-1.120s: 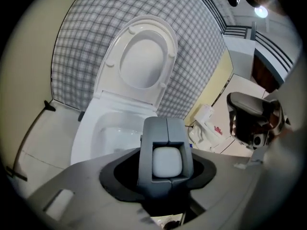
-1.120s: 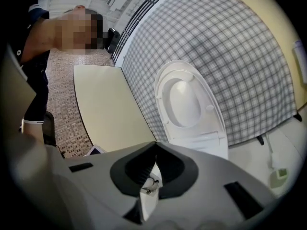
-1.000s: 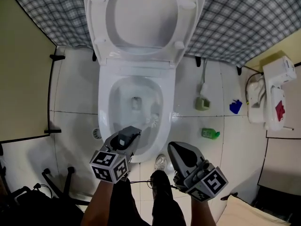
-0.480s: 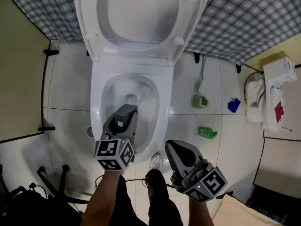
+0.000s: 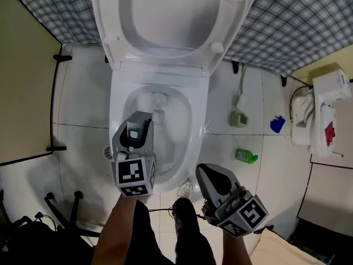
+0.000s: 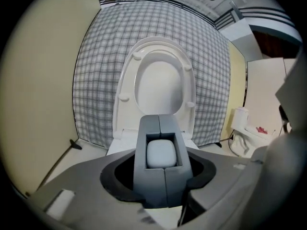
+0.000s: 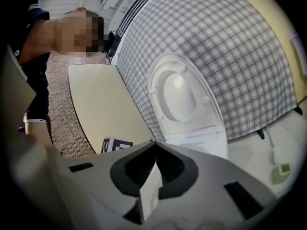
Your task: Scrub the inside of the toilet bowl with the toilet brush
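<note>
- White toilet brush (image 5: 158, 115) juts from the left gripper (image 5: 139, 119), which is clenched on its handle. Its long axis runs up-frame, bristles against the toilet bowl (image 5: 197, 121) by the drain.
- Right gripper (image 5: 211, 174), lower right, is closed on nothing and lies farther from the bowl.

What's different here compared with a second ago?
The left gripper, clamped on the white toilet brush, swung from the right side of the white toilet bowl toward its back, sweeping the bristles up there. The right gripper stayed shut and empty beside it, and the green bottle on the floor hasn't moved.
</note>
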`<state>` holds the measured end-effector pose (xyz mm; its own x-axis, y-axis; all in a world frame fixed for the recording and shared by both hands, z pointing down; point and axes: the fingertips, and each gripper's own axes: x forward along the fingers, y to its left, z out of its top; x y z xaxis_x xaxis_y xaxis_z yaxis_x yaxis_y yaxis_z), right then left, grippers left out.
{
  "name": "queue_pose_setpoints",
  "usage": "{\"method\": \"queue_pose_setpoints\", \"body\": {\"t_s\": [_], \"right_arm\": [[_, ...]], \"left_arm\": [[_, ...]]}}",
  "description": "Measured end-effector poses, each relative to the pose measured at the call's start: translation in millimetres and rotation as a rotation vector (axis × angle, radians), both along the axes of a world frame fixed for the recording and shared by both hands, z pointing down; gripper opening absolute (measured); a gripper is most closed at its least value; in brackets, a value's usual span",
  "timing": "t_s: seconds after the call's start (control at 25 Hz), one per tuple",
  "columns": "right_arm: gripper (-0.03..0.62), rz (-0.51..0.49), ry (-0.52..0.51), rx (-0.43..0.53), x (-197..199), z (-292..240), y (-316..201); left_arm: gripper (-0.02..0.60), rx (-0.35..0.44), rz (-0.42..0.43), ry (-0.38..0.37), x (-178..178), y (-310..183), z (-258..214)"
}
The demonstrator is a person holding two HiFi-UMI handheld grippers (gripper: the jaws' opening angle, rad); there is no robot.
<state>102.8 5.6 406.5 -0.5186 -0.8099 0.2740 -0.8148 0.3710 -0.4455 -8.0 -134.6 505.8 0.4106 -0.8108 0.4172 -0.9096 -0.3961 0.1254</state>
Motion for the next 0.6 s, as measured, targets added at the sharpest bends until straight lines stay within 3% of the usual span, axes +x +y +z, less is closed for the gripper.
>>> {"method": "queue_pose_setpoints", "body": {"t_s": [0.32, 0.6], "right_arm": [[0.000, -0.012, -0.013, 0.011, -12.4, -4.8, 1.2], [0.000, -0.010, -0.030, 0.016, -17.0, -8.6, 13.0]], "left_arm": [[0.213, 0.100, 0.067, -0.255, -13.1, 14.5, -10.8], [0.213, 0.077, 0.032, -0.345, -44.7, 35.9, -15.3]]}}
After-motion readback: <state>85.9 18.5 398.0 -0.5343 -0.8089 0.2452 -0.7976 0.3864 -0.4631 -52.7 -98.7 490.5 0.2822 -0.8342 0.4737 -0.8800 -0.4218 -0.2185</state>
